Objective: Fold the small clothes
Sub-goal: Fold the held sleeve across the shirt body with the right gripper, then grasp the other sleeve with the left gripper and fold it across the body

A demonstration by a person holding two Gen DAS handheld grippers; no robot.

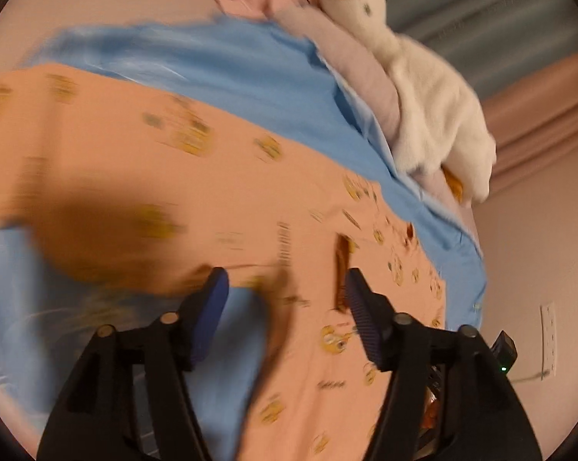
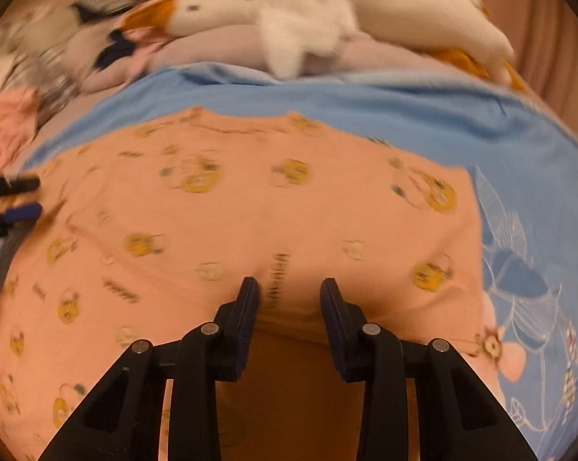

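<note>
A peach garment (image 1: pixel 220 192) printed with yellow cartoon birds lies spread on a blue bedsheet (image 1: pixel 220 65). It fills the middle of the right wrist view (image 2: pixel 250 211). My left gripper (image 1: pixel 285 280) is open, its blue pads just above the garment's near edge, with nothing between them. My right gripper (image 2: pixel 289 288) is open over a raised fold of the garment's near edge; the cloth sits between the pads but is not pinched. The left gripper's fingertips (image 2: pixel 24 211) show at the left edge of the right wrist view. Both views are blurred by motion.
A white plush goose (image 2: pixel 327 19) with an orange beak lies on pink bedding (image 2: pixel 220 50) behind the garment; it also shows in the left wrist view (image 1: pixel 435 111). Other clothes (image 2: pixel 39 77) are piled at the far left. A wall outlet (image 1: pixel 548 338) is at the right.
</note>
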